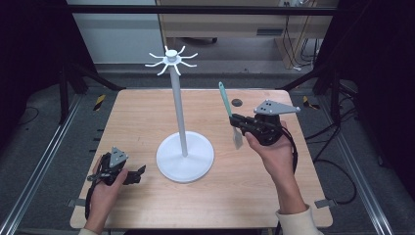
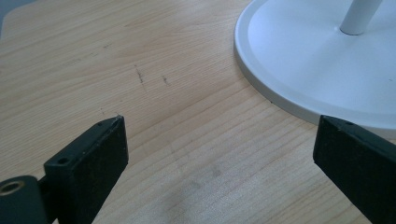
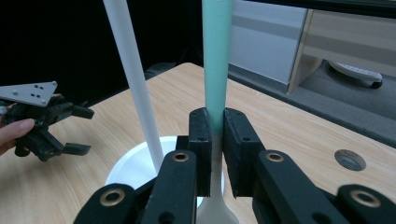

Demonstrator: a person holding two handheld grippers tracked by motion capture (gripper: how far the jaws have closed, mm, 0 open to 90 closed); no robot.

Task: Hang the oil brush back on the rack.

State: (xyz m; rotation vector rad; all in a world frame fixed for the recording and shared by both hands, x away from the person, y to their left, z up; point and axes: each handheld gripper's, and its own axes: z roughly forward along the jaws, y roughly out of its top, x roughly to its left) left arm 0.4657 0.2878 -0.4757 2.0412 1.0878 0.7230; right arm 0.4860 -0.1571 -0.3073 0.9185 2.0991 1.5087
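Our right tongs are clamped on the handle of the one teal spatula, holding it upright above the table, right of the single white hook stand. Our left tongs gape wide and empty near the stand's base. We judge the pickup done; hanging the spatula on a hook remains.

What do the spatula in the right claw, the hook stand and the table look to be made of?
Spatula: matte mint-green handle with a pale, slightly see-through blade, likely plastic or silicone.
Hook stand: uniformly white with a smooth, soft sheen on base and pole; painted metal or plastic, the look leaves it open.
Table: light wood grain with faint scuffs, probably laminate or veneer board.
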